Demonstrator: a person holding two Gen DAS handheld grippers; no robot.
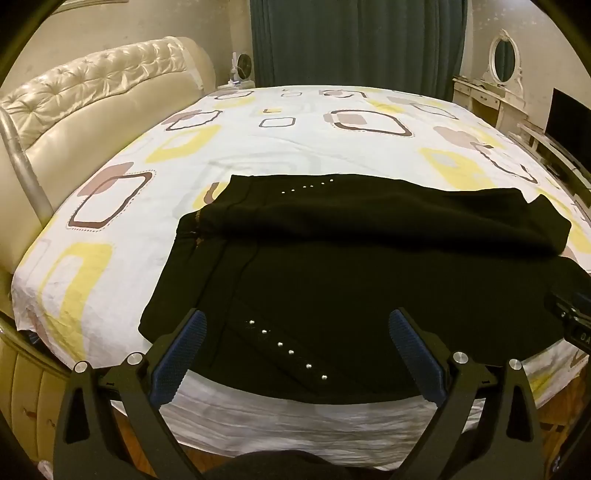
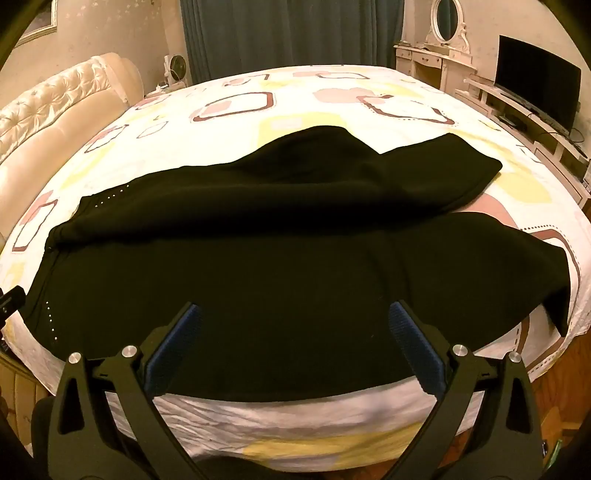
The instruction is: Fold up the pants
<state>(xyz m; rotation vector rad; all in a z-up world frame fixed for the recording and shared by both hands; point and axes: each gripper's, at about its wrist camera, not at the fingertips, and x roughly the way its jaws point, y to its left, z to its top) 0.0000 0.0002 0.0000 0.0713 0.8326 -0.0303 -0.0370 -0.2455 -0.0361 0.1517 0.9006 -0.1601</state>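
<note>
Item: black pants (image 1: 332, 280), one pair, laid crosswise along the near edge of the bed (image 1: 258, 155), waist toward the headboard side, leg ends toward the television side. The two legs lie apart at their far ends, with a strip of sheet showing between them in the right wrist view.

Stage, as judged: start of the fold. No fold is made; the first move looks to be bringing one leg over the other lengthwise. That calls for each gripper to come down on the near edge, pinch only cloth and not the sheet, and lift evenly so the fabric does not bunch.

Left gripper (image 1: 295, 347): one, jaws spread wide, nothing between the pads, poised above the waist end near the stud row (image 1: 284, 347).
Right gripper (image 2: 295, 343): one, jaws likewise spread wide and empty, above the mid-leg area.

Count: stud rows, two; six studs in the near row, the far row (image 1: 306, 186) probably six, though small. Headboard (image 1: 92, 96), one, tufted. Oval mirror (image 2: 447, 18), one. Television (image 2: 535, 88), one. Curtain (image 1: 354, 40), dark green.
</note>
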